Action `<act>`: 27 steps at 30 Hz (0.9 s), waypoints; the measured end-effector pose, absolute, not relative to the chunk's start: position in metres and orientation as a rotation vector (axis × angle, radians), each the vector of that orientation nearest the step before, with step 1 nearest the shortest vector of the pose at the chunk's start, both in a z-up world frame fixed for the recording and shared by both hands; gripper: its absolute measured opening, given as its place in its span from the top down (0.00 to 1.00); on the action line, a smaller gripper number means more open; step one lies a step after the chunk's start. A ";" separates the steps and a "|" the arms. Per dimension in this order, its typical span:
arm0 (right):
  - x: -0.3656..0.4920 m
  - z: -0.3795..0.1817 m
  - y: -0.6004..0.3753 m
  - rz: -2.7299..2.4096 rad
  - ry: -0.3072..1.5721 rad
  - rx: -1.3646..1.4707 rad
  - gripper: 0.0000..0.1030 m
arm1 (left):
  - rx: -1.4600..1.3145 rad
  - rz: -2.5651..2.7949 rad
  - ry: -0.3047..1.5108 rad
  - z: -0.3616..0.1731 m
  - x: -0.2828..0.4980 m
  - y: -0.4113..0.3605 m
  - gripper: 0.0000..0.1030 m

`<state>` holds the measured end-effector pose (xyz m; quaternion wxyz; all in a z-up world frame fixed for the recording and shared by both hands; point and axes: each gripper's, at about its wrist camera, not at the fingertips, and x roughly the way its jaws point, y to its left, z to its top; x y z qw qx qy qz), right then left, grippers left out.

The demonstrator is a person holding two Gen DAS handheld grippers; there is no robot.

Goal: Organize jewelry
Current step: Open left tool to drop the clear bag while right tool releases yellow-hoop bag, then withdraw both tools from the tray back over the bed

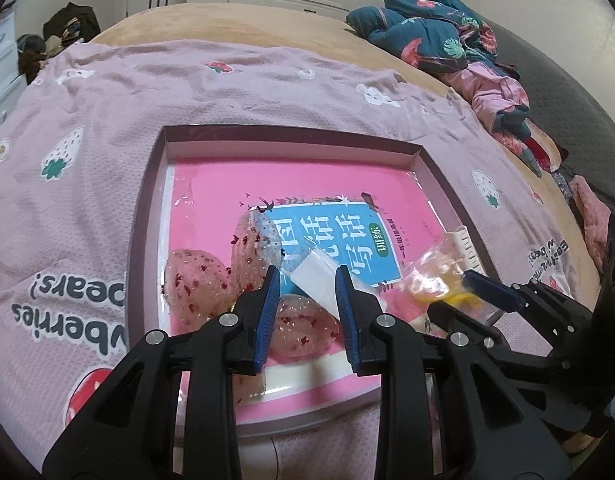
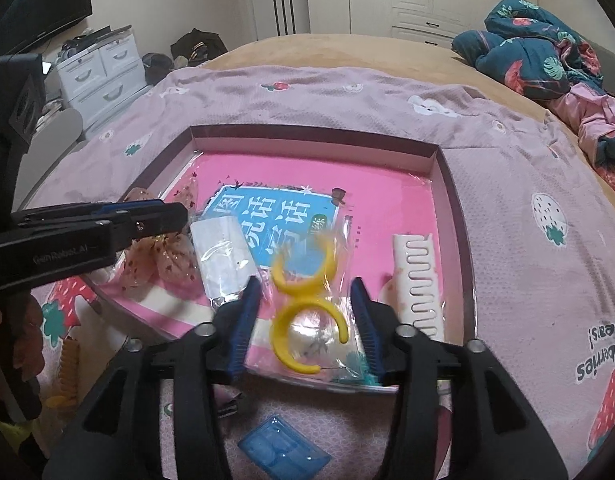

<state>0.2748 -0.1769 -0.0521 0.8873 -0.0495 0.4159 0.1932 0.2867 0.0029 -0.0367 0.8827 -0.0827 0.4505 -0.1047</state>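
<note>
Blue case [image 2: 284, 447] below right gripper [image 2: 307, 300]

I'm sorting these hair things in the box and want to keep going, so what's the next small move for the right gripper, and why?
Probably close the right gripper gently on the clear bag with the yellow clips. Its jaws are open on either side of the bag, which lies in the shallow box beside the white comb. The left gripper is open over a white packet, so it is not in the way.
</note>
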 end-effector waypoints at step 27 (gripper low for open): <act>0.183 0.031 -0.241 0.303 0.685 -0.011 0.10 | -0.233 -0.140 0.783 0.046 0.197 0.024 0.20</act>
